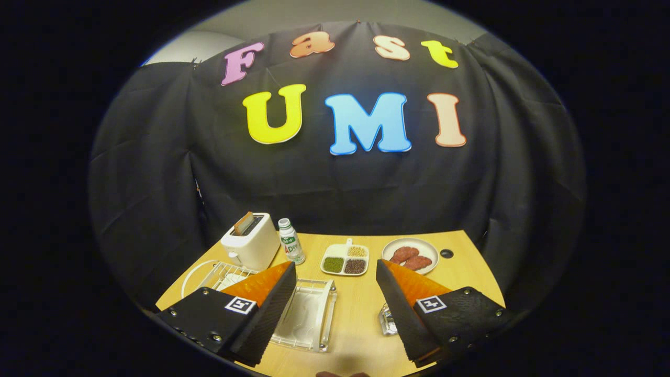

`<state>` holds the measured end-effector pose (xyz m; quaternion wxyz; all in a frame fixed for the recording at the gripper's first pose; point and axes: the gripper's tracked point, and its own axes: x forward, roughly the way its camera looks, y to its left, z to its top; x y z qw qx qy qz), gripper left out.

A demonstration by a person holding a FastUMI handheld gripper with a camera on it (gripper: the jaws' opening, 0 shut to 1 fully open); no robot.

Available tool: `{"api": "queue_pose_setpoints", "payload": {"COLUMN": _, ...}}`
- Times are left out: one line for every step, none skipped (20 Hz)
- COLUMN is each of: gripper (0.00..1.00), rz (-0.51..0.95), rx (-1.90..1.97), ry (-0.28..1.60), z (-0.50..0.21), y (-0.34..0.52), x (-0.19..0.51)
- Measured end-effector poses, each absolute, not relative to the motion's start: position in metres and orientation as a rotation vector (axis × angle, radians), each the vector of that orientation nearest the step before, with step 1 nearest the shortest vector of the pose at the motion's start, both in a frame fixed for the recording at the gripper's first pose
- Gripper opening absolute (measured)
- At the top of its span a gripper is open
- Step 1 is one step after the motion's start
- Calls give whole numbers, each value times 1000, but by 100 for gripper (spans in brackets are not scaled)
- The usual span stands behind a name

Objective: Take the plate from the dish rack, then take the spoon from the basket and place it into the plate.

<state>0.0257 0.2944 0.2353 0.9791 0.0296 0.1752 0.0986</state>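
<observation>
My gripper point(335, 267) hangs open above the wooden table point(356, 309), its two orange-and-black fingers spread wide with nothing between them. A white wire dish rack point(226, 272) stands at the left, partly hidden behind my left finger. The white plate point(187, 277) shows as a curved rim at the rack's left side. A white rectangular basket point(309, 311) lies on the table just right of my left finger. A pale shape inside it may be the spoon; I cannot make it out clearly.
A white toaster point(251, 241) with toast stands beyond the rack, a small bottle point(291, 242) beside it. Farther back are a divided dish of beans point(345, 260) and a plate of sausages point(411, 255). A small clear object point(387, 320) sits by my right finger.
</observation>
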Motion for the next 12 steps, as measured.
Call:
{"api": "queue_pose_setpoints", "payload": {"gripper": 96, "rz": 214, "rx": 78, "ry": 400, "z": 229, "y": 304, "x": 28}}
{"api": "queue_pose_setpoints", "payload": {"gripper": 96, "rz": 223, "rx": 94, "ry": 448, "z": 221, "y": 312, "x": 29}}
{"api": "queue_pose_setpoints", "payload": {"gripper": 96, "rz": 232, "rx": 105, "ry": 493, "z": 214, "y": 318, "x": 31}}
{"api": "queue_pose_setpoints", "payload": {"gripper": 96, "rz": 241, "rx": 119, "ry": 536, "z": 208, "y": 326, "x": 32}}
{"api": "queue_pose_setpoints", "payload": {"gripper": 96, "rz": 247, "rx": 137, "ry": 579, "z": 202, "y": 333, "x": 33}}
{"api": "queue_pose_setpoints", "payload": {"gripper": 95, "rz": 247, "rx": 161, "ry": 619, "z": 195, "y": 338, "x": 35}}
{"api": "queue_pose_setpoints", "payload": {"gripper": 96, "rz": 252, "rx": 185, "ry": 656, "z": 190, "y": 344, "x": 37}}
{"api": "queue_pose_setpoints", "payload": {"gripper": 96, "rz": 253, "rx": 200, "ry": 694, "z": 184, "y": 350, "x": 38}}
{"api": "queue_pose_setpoints", "payload": {"gripper": 96, "rz": 250, "rx": 208, "ry": 720, "z": 179, "y": 355, "x": 41}}
{"api": "queue_pose_setpoints", "payload": {"gripper": 96, "rz": 240, "rx": 201, "ry": 748, "z": 174, "y": 358, "x": 45}}
{"api": "queue_pose_setpoints", "payload": {"gripper": 96, "rz": 234, "rx": 189, "ry": 777, "z": 168, "y": 361, "x": 47}}
{"api": "queue_pose_setpoints", "payload": {"gripper": 96, "rz": 230, "rx": 178, "ry": 802, "z": 164, "y": 365, "x": 51}}
